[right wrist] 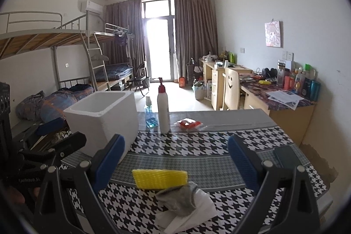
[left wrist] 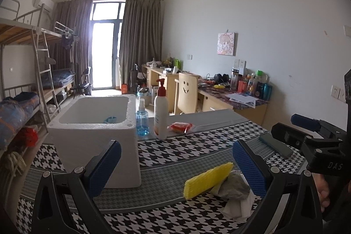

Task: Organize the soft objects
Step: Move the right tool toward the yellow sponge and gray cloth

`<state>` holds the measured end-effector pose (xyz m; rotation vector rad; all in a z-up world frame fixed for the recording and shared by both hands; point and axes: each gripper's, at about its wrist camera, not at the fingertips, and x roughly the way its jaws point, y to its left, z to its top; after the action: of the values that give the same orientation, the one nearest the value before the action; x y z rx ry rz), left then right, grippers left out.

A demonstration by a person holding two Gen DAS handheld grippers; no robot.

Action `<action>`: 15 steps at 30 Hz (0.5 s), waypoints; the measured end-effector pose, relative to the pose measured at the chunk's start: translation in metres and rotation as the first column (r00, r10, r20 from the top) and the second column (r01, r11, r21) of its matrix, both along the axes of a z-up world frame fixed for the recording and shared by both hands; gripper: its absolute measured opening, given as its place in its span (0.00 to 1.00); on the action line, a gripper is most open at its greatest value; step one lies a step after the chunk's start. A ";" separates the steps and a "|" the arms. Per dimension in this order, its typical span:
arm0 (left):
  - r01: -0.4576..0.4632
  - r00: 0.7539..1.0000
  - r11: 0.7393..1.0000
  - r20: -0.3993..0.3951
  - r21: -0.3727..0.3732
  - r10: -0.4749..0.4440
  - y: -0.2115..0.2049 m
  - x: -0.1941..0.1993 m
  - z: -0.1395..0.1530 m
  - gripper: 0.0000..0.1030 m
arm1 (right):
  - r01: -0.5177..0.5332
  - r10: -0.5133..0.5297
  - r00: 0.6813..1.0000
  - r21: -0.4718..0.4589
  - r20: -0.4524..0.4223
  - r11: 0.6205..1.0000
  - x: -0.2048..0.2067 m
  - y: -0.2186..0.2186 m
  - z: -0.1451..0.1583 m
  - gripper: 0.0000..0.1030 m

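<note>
We hold both tongs, left (left wrist: 175, 166) and right (right wrist: 175, 159), spread wide and empty over the checked tabletop (right wrist: 219, 142). The yellow sponge (right wrist: 160, 178), grey sock (right wrist: 178, 197) and white tissue (right wrist: 188, 214) lie heaped together, waiting; only a blue item (left wrist: 110, 119) sits in the foam box (left wrist: 94, 131).

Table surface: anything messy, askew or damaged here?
Only the loose heap near the front: a grey sock crumpled over white tissue, touching the yellow sponge. The bottles stand upright, and nothing looks spilled or broken.
</note>
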<state>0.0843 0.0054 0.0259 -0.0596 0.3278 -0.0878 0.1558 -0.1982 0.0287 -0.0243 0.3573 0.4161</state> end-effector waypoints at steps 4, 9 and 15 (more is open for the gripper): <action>0.018 1.000 1.000 -0.004 0.009 -0.018 -0.007 0.004 -0.006 0.99 | 0.021 -0.021 1.000 0.005 -0.016 1.000 0.002 -0.007 -0.006 0.94; 0.028 0.999 0.999 -0.016 0.022 -0.028 -0.013 0.007 -0.013 0.99 | 0.035 -0.035 0.999 -0.005 -0.024 0.999 0.003 -0.012 -0.012 0.94; 0.043 0.999 0.998 -0.033 0.037 -0.041 -0.020 0.016 -0.019 0.99 | 0.030 -0.029 0.998 0.014 -0.051 0.999 0.005 -0.021 -0.022 0.94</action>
<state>0.1001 -0.0144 0.0069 -0.0166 0.3629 -0.1225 0.1610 -0.2193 0.0070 0.0061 0.4042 0.3905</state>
